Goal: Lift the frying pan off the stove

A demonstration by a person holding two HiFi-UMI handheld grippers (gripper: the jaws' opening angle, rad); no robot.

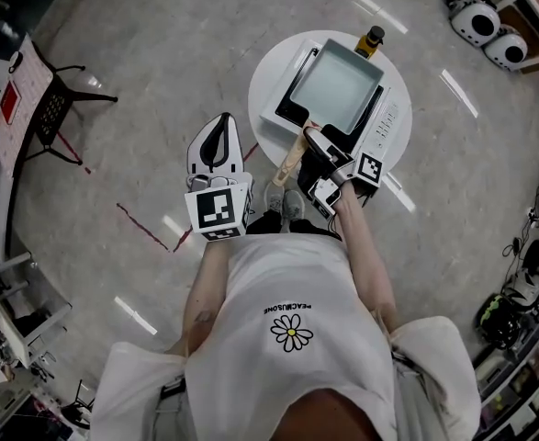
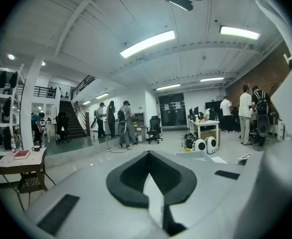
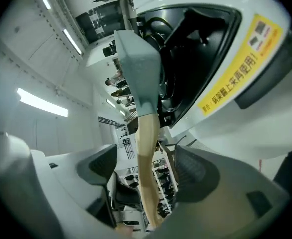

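Observation:
A square pale grey-blue frying pan [image 1: 336, 85] rests on a black-and-white induction stove [image 1: 390, 122] on a round white table [image 1: 267, 79]. Its wooden handle [image 1: 292, 159] points toward me. My right gripper [image 1: 313, 147] is at that handle, open. In the right gripper view the handle [image 3: 146, 153] runs between the two pads [image 3: 100, 166] without touching either, and the pan [image 3: 138, 63] and stove [image 3: 195, 49] lie beyond. My left gripper [image 1: 216, 143] hangs left of the table, away from the pan. Its tips [image 2: 148, 156] meet with nothing between them.
A small dark bottle with a yellow cap [image 1: 371, 40] stands at the table's far edge behind the stove. A black stand [image 1: 53, 108] is at the left, and red tape lines [image 1: 145, 228] mark the floor. Several people [image 2: 118, 123] stand across the room.

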